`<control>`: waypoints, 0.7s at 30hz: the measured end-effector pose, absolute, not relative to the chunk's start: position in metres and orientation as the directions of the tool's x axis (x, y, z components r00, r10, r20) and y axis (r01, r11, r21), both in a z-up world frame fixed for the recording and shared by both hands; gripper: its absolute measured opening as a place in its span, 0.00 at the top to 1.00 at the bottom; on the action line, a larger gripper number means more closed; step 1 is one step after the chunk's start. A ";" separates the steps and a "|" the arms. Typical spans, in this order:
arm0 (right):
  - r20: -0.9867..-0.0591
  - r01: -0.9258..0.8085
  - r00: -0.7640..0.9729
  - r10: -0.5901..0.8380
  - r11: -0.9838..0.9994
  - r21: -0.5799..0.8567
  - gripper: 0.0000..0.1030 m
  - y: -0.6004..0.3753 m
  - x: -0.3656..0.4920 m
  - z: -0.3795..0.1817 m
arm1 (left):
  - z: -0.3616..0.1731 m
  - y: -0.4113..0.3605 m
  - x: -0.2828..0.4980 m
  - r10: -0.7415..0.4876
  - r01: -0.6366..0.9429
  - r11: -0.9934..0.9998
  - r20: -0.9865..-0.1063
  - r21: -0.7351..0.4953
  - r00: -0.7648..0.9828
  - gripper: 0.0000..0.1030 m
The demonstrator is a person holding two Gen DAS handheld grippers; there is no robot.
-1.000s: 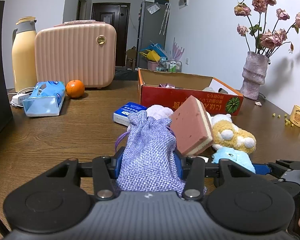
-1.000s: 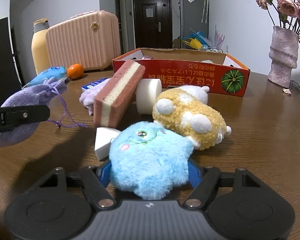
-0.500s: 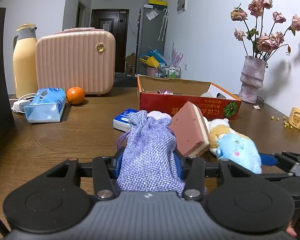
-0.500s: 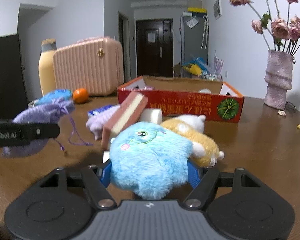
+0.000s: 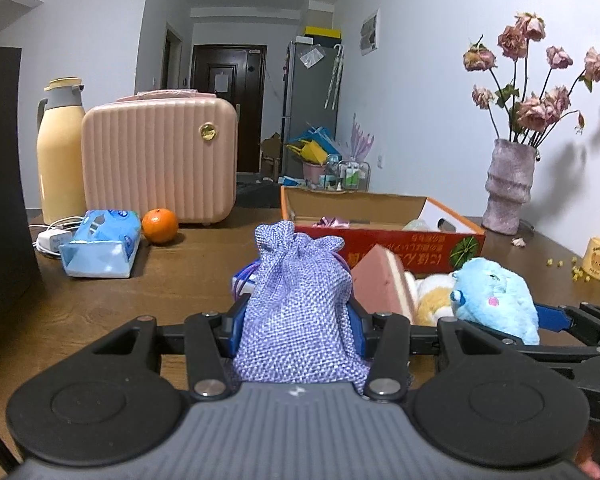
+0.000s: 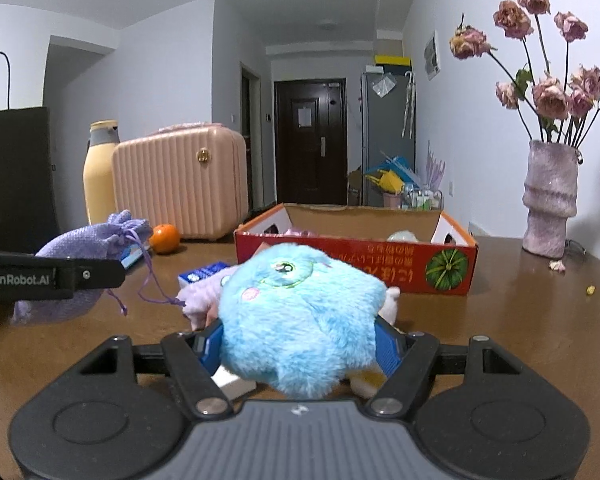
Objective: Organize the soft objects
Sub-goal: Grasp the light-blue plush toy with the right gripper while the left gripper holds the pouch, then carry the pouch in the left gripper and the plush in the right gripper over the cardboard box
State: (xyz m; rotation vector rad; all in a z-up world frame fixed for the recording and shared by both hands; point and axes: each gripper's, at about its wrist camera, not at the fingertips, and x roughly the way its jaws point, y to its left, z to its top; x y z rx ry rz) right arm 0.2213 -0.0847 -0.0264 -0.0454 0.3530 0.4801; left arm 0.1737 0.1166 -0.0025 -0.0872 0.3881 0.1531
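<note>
left gripper (image 5: pixel 298 326) clamped on purple pouch (image 5: pixel 300 304), right gripper (image 6: pixel 298 344) on blue plush (image 6: pixel 300 316), red box (image 6: pixel 356 264) just beyond

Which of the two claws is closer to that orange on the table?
Left. The left gripper, shut on the purple pouch, sits on the orange's side of the table. The right gripper, shut on the blue plush, is farther over, facing the red box.

My home: brown wooden table (image 5: pixel 112 300) under my tongs; ribbed pink suitcase (image 5: pixel 160 160) ahead-left; grey fridge (image 5: pixel 310 108) beyond.
</note>
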 end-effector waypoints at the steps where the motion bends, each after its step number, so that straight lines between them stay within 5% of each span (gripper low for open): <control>1: -0.339 -0.459 0.829 0.445 0.887 0.040 0.32 -0.086 0.222 -0.025 | -0.001 0.116 0.174 0.128 -0.163 0.985 -0.380 -0.060 0.916 0.53; 21: -0.225 -0.389 0.892 0.391 0.920 0.056 0.31 -0.107 0.279 0.008 | 0.040 0.097 0.214 0.107 -0.138 0.987 -0.314 -0.077 0.943 0.53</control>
